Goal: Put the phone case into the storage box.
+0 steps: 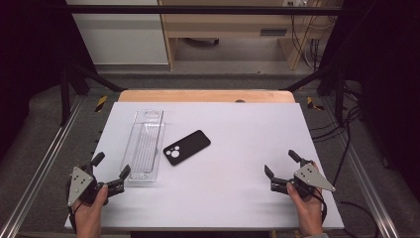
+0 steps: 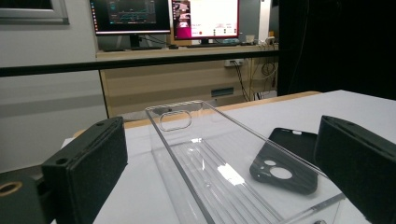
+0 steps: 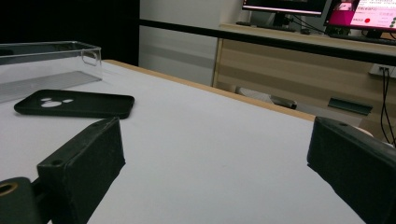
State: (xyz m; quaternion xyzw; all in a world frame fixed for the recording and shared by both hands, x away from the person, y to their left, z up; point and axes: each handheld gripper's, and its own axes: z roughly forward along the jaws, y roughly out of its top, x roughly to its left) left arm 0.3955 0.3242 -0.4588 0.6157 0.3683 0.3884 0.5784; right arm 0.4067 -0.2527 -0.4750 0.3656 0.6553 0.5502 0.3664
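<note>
A black phone case (image 1: 186, 147) lies flat on the white table (image 1: 237, 129), left of centre, its camera cutout toward me. Just left of it stands a long clear plastic tray (image 1: 144, 145) with a handle slot at its far end. My left gripper (image 1: 111, 166) rests at the front left, open, its jaws pointing at the tray's near end (image 2: 219, 186); nothing is between them. The case (image 2: 285, 161) shows through the tray wall. My right gripper (image 1: 281, 163) sits at the front right, open and empty, with the case (image 3: 77, 103) and tray (image 3: 46, 65) far off to its left.
A wooden strip (image 1: 205, 95) edges the table's far side. Metal rails (image 1: 44, 158) run along both sides of the table. Beyond stand a wooden desk (image 1: 233, 29) and monitors (image 2: 163, 16). Cables (image 1: 346, 129) hang at the right.
</note>
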